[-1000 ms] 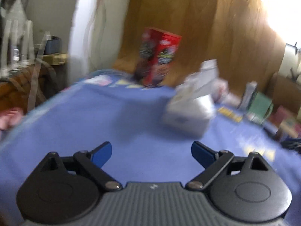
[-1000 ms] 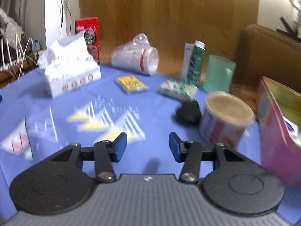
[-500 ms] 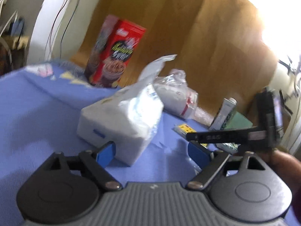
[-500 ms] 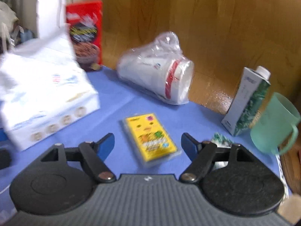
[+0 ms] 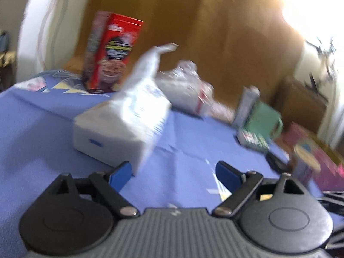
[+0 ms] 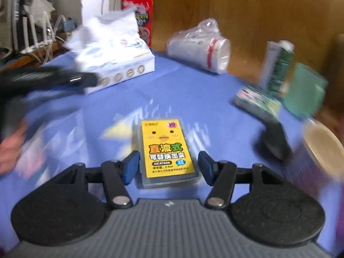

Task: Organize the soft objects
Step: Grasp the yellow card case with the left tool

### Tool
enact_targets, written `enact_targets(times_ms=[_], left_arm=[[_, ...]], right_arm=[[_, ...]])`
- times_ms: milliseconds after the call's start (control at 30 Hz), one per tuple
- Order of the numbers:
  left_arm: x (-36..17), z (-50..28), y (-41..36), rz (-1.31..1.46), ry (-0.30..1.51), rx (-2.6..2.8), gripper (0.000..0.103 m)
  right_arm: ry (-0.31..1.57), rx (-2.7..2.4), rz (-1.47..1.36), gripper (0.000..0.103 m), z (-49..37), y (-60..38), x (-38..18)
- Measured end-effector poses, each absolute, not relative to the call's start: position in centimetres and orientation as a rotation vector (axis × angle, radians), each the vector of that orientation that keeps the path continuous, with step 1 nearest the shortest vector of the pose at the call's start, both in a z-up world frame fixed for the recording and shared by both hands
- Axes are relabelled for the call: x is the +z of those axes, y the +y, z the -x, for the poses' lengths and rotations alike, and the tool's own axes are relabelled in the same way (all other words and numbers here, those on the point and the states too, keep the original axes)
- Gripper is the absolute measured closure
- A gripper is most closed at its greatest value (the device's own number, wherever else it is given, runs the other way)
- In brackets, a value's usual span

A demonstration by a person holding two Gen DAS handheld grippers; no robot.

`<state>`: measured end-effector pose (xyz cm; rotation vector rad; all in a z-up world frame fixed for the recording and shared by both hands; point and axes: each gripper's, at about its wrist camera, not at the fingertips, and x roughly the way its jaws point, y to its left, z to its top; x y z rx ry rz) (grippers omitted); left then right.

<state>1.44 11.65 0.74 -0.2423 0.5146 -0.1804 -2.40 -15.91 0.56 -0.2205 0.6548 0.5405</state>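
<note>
A white soft tissue pack (image 5: 124, 120) lies on the blue tablecloth, also in the right wrist view (image 6: 116, 53). My left gripper (image 5: 174, 175) is open and empty, its left pad close to the pack's near corner. A clear bag of white cups (image 6: 197, 47) lies on its side at the back, also in the left wrist view (image 5: 185, 90). My right gripper (image 6: 168, 166) is open, its jaws on either side of a flat yellow packet (image 6: 166, 150) on the cloth, with gaps on both sides. The left gripper shows blurred at the left of the right wrist view (image 6: 49, 81).
A red cereal box (image 5: 111, 56) stands at the back against the wooden wall. A green-white carton (image 6: 277, 64), a teal cup (image 6: 305, 90), a small green packet (image 6: 255, 101), a black object (image 6: 275, 139) and a paper tub (image 6: 322, 146) crowd the right side. A pink box (image 5: 318, 152) sits far right.
My right gripper has come down and forward so the yellow packet now lies between its jaws. My left gripper has swung right past the tissue pack. Both stay open.
</note>
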Motion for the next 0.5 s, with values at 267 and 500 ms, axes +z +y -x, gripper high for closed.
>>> enact_targets(times_ms=[267,500], left_arm=[[1.2,1.1,1.4,0.279,0.647,-0.538,0.020],[0.2,2.7,-6.4,0.167,0.760,-0.663,0.026]], right_arm=[[0.537,0.350,0.210,0.028,12.3,-23.7,-0.9],[0.509,0.285,0.084,0.028,13.7,-26.5,-2.1]])
